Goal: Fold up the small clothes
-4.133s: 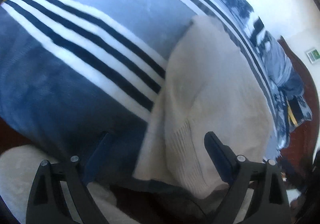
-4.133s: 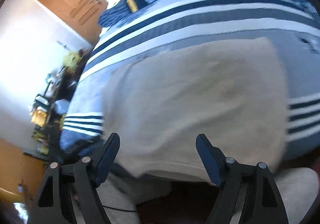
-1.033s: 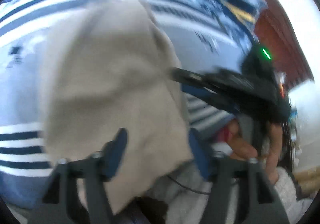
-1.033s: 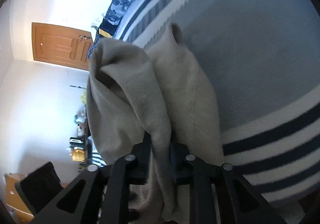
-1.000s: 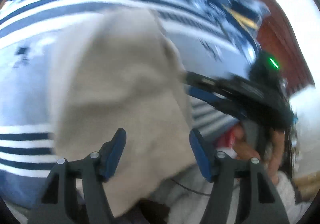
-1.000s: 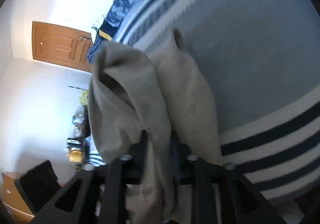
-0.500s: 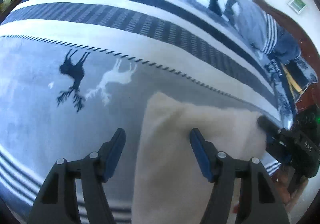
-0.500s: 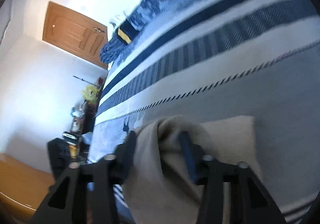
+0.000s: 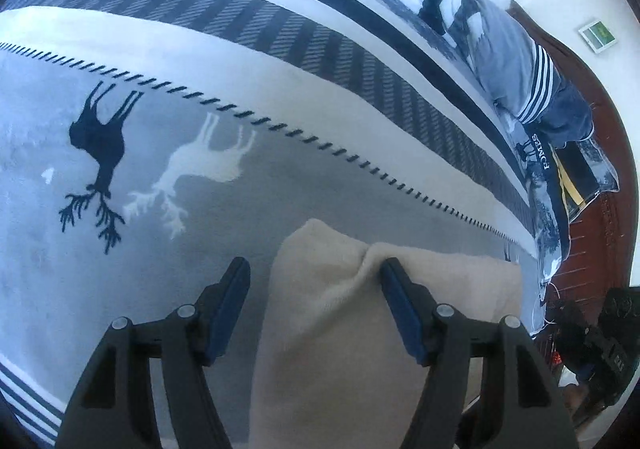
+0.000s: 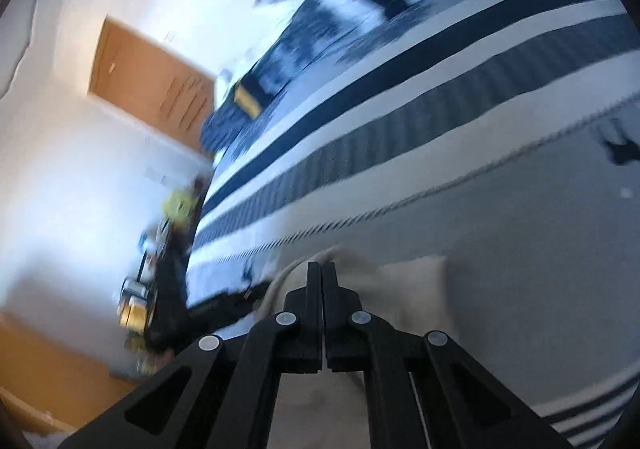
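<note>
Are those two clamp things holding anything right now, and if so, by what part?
The left tool is open over the beige garment, gripping nothing. The right tool is shut at the garment's far edge; whether cloth is pinched cannot be told.

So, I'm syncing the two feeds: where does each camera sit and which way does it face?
Left wrist: on the left gripper, looking along its open fingers at the cloth on the blanket.
Right wrist: on the right gripper, shut, tilted, facing blanket and door.
Both show cloth and blanket.
</note>
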The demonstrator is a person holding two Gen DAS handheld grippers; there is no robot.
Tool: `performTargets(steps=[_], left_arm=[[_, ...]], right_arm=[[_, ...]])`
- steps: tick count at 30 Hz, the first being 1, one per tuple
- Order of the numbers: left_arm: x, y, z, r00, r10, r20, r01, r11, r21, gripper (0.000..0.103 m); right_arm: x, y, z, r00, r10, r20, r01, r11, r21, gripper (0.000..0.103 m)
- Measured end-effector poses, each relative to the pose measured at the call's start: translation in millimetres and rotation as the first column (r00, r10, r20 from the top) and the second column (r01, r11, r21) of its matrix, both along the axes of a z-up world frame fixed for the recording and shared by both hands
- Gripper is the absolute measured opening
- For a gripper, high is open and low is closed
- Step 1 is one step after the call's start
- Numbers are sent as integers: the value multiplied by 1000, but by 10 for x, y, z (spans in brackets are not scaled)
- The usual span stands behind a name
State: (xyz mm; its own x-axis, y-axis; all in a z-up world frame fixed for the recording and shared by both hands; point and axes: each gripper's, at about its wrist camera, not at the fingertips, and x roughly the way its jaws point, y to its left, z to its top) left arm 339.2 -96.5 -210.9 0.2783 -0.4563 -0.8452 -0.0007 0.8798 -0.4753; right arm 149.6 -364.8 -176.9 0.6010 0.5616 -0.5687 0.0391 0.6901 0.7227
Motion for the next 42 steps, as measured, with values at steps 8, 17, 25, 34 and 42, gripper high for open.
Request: performTargets(steps=[8,17,25,34,42], left_arm=[[5,157,79,1000,26,10,-27,1000,6,68],[158,79,-24,1000,22,6,-22,998,-59,10],[155,-214,274,993,-37,110,38,999,-4,2],[175,80,72,996,55,65,-52,998,-45,0],[-641,2,277,984,-137,113,130,989,65,66]], right_arm=[[398,227,-345,991,53,-126,-49,998,31,30],[263,176,-260,991,-14,-133,24,997,71,2],[-191,-58,-51,980,-185,-80,183,983,-26,2],[231,-321,-946,949,-211,-234,202,977,-65,7],[-698,-257,-331,976,-183,-119,175,982,-74,80]])
